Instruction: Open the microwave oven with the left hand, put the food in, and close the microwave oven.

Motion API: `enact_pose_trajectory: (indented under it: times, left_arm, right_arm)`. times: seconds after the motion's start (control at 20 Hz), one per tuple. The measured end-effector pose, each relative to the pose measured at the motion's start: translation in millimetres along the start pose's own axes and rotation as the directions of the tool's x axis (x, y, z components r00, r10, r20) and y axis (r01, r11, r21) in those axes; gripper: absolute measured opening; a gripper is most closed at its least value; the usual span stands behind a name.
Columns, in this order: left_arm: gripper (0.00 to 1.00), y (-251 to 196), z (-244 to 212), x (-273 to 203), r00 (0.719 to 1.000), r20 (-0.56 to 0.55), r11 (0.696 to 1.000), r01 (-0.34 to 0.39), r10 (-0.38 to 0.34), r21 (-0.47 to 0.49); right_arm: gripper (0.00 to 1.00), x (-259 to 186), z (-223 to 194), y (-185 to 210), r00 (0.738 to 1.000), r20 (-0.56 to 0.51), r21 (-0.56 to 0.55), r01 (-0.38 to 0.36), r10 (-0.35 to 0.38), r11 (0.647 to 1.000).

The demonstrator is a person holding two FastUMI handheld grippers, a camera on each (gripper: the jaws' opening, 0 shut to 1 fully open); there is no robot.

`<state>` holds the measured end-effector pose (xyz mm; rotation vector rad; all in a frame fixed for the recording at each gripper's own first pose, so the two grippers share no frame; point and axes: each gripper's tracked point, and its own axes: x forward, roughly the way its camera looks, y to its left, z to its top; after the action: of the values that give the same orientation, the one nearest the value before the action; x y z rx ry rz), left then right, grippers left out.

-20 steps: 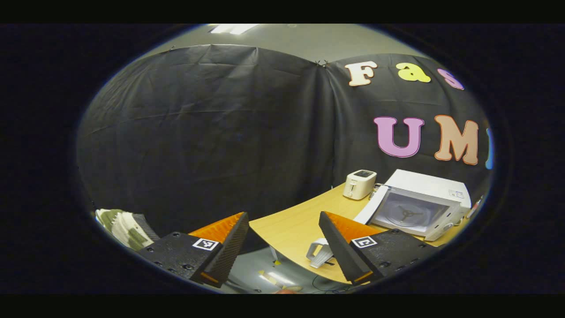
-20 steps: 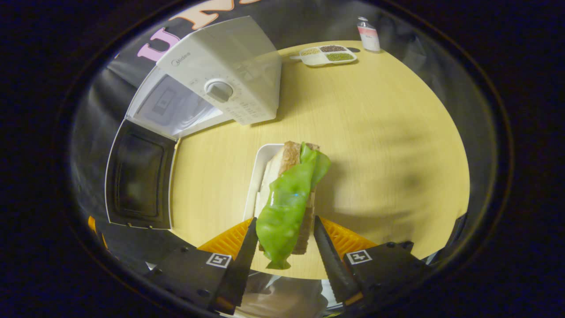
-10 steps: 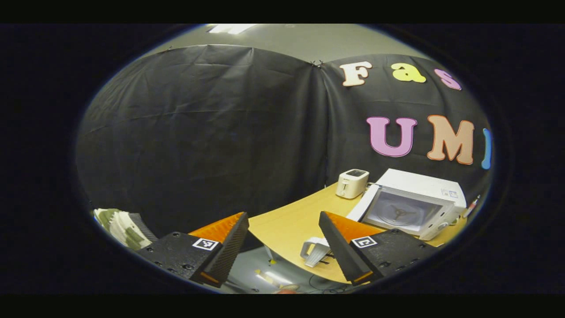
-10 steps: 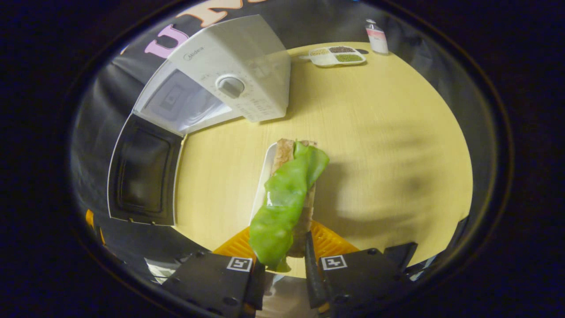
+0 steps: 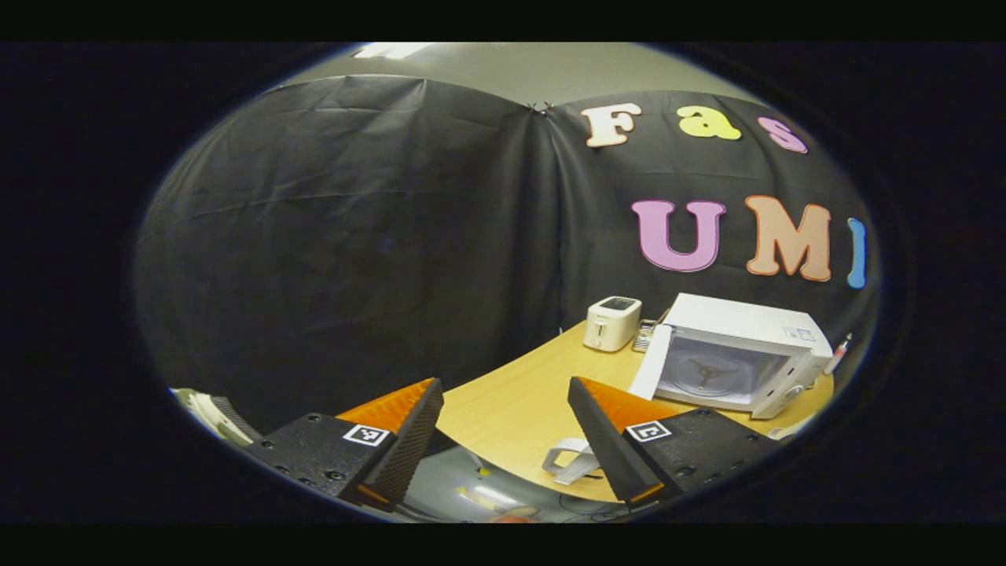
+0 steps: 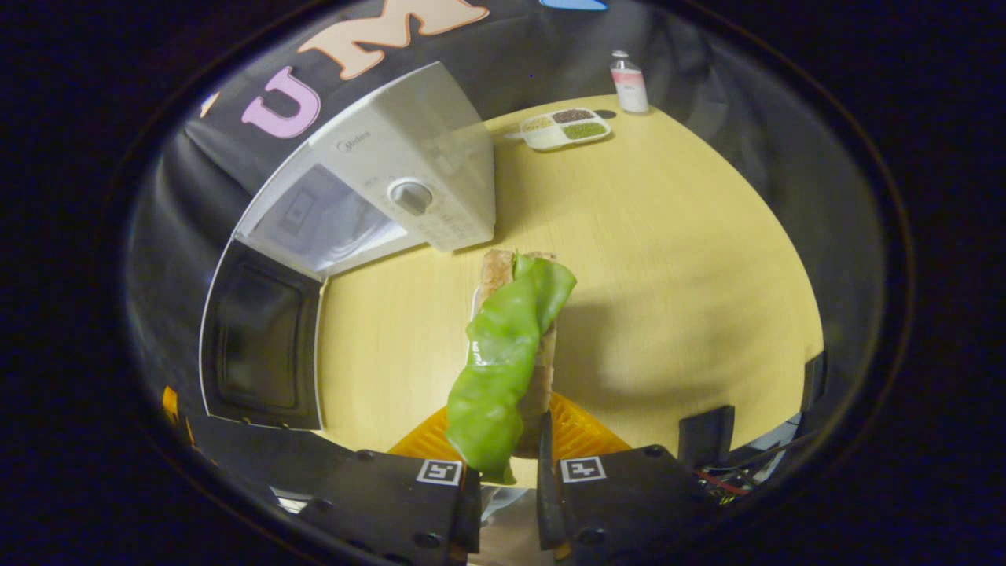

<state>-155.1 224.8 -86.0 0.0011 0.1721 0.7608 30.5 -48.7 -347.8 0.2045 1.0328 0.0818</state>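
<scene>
My right gripper (image 6: 507,472) is shut on a sandwich (image 6: 503,354), bread with a long green lettuce leaf hanging over it, held above the wooden table (image 6: 676,259). A sliver of white plate (image 6: 474,303) shows behind the bread. The white microwave (image 6: 393,181) stands at upper left, its dark-windowed door (image 6: 263,342) swung wide open. In the left gripper view the same microwave (image 5: 735,362) sits far off at right, cavity and turntable hub exposed. My left gripper (image 5: 503,389) hangs open and holds nothing, well short of the table's edge.
A white toaster (image 5: 611,322) stands left of the microwave. A small white bracket (image 5: 570,460) lies at the table's near edge. At the far side sit a compartment tray of grains (image 6: 564,128) and a small bottle (image 6: 629,82).
My right gripper went from open around the sandwich to shut on it and has raised it off the plate. The left gripper has drifted back a little, still open.
</scene>
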Motion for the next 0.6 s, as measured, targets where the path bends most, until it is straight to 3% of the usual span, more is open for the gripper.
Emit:
enact_pose_trajectory:
  times: [0.05,0.2,0.25,0.3,0.45,0.6]
  left_arm:
    - [0.98,0.3,-1.9,9.6,1.0,-0.007,1.0,0.024,-0.024,0.008]
    - [0.94,-3.7,-5.6,39.7,0.994,-0.029,0.994,0.108,-0.107,0.025]
    - [0.98,-7.3,-7.1,50.5,0.99,-0.036,0.99,0.138,-0.137,0.03]
    - [0.94,-9.5,-8.4,59.4,0.985,-0.042,0.985,0.168,-0.167,0.035]
    - [0.94,-17.6,-13.0,85.8,0.968,-0.061,0.969,0.245,-0.242,0.035]
    - [0.94,-20.3,-21.6,101.5,0.95,-0.09,0.953,0.301,-0.298,0.023]
  right_arm:
    - [0.31,-4.7,0.1,9.4,1.0,0.02,0.029,-0.002,0.001,1.0]
    - [0.31,-12.0,-2.5,52.7,0.997,0.078,0.095,-0.035,0.028,0.995]
    - [0.24,-12.5,-4.1,69.6,0.995,0.091,0.109,-0.055,0.045,0.993]
    - [0.31,-11.7,-6.3,85.7,0.993,0.103,0.121,-0.076,0.064,0.99]
    - [0.31,-1.8,-14.2,134.3,0.985,0.124,0.143,-0.137,0.119,0.98]
    - [0.31,19.5,-27.7,173.4,0.985,0.11,0.115,-0.145,0.133,0.983]
